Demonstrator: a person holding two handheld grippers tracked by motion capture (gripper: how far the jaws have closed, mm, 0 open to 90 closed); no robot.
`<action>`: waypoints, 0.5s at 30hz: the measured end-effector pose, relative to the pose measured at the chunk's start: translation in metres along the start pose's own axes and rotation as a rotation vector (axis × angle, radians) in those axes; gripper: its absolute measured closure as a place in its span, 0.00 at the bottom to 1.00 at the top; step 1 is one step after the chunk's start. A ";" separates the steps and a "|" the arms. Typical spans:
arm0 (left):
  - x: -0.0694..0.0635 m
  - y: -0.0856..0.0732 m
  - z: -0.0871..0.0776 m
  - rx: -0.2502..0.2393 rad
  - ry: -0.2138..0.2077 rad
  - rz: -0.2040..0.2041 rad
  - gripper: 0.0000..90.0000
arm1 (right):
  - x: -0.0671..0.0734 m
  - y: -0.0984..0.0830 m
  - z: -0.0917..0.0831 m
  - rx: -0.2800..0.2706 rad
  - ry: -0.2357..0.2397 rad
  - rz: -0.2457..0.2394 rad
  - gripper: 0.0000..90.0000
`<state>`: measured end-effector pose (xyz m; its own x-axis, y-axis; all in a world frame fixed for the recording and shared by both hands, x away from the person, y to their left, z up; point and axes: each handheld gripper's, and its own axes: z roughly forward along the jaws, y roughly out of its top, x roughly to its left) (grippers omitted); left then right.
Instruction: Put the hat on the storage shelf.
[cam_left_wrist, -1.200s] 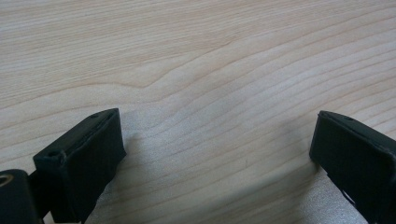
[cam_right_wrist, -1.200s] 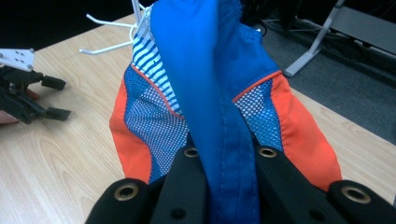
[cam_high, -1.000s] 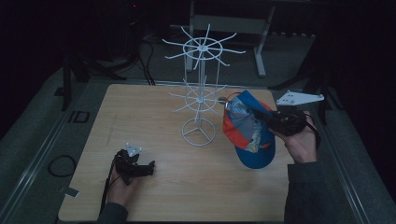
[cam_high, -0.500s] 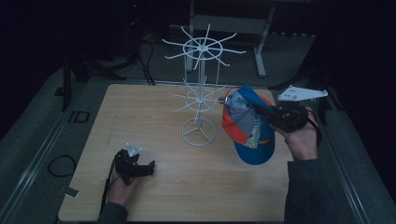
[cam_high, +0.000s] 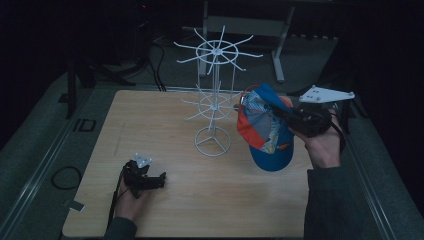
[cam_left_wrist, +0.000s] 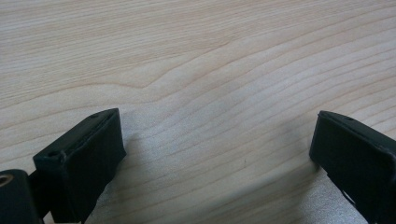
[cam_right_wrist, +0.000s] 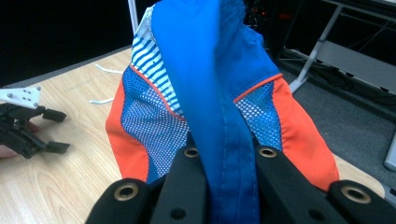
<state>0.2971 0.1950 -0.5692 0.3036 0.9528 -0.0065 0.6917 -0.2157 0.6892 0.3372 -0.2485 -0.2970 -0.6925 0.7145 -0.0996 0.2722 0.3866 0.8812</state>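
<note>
The right gripper (cam_high: 286, 116) has its jaws pressed together on a blue band of the cap (cam_high: 264, 131); in the right gripper view the two black jaws clamp the stitched blue fabric (cam_right_wrist: 224, 140) between them, with nothing of a gap left. The right hand (cam_high: 324, 145) holds the gripper above the right side of the surface (cam_high: 165, 125), its jaws pointing toward the wire rack.

The cap hangs from that grip, lifted off the wood. Its long axis runs from the far end of the crown, near the rack's lower tier, down to the blue brim (cam_high: 272, 155) at the near end, so the brim points toward the person and downward. The open underside of the crown, with blue mesh, orange panels and a striped patch, faces the rack and the camera above. The crown's far edge lies just beside the tips of the lower spokes; whether it touches them cannot be told.

The white wire rack (cam_high: 215, 100) stands upright at the middle of the surface on a ring base, with a small wheel of spokes halfway up and a larger one at the top.

Well apart, at the near left, the left gripper (cam_high: 159, 180) lies low on the wood in the left hand (cam_high: 131, 202), its jaws spread wide with bare wood grain between them in the left gripper view (cam_left_wrist: 217, 154).
</note>
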 end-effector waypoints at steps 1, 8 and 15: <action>0.000 0.000 0.000 0.000 0.000 0.000 0.04 | 0.000 0.001 -0.001 -0.002 0.000 0.002 0.98; 0.000 0.000 0.000 0.000 0.000 0.001 0.04 | 0.000 0.004 -0.003 -0.015 -0.007 0.004 0.98; 0.000 0.000 0.000 0.000 0.000 0.000 0.04 | -0.001 0.006 -0.005 -0.032 -0.014 0.005 0.99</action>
<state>0.2971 0.1950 -0.5692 0.3038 0.9527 -0.0060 0.6917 -0.2162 0.6891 0.3359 -0.2498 -0.2895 -0.6817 0.7245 -0.1018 0.2534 0.3644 0.8961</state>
